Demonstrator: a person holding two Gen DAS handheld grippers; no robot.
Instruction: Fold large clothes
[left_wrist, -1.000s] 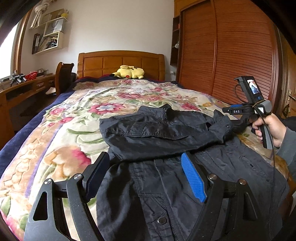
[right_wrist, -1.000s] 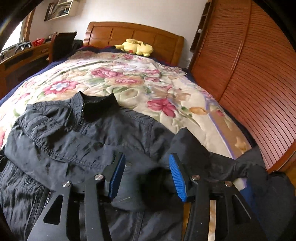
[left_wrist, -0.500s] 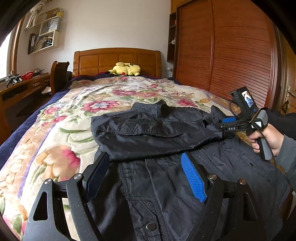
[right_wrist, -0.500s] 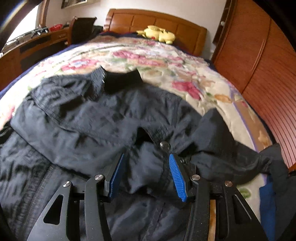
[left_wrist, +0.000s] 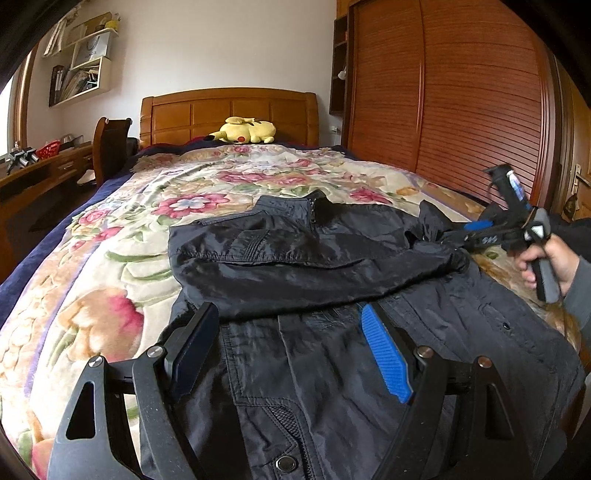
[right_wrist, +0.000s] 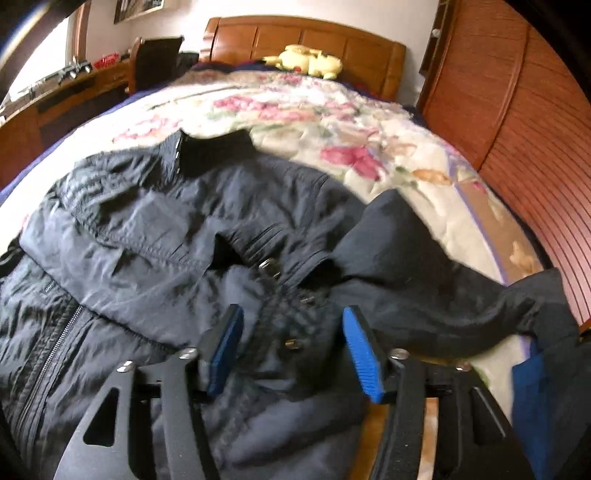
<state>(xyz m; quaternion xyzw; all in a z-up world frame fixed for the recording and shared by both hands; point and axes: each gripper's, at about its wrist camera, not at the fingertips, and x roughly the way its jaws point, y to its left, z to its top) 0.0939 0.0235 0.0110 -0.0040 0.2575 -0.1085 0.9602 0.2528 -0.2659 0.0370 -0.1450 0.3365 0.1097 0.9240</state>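
Sleeve fold on dark nylon zip jacket (left_wrist: 325, 258), spread on floral-quilted bed (left_wrist: 110, 295).
R gripper (right_wrist: 291, 347): jaws just widened, cuff loose btwn them; L gripper (left_wrist: 291, 347) open, empty. Lay cuff flat, smooth w/ L before next fold.

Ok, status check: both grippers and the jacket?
Left gripper open, over jacket. Right gripper fingers just opening, sleeve between them, ungripped. Sleeve trails toward bed edge. Nothing blocking.
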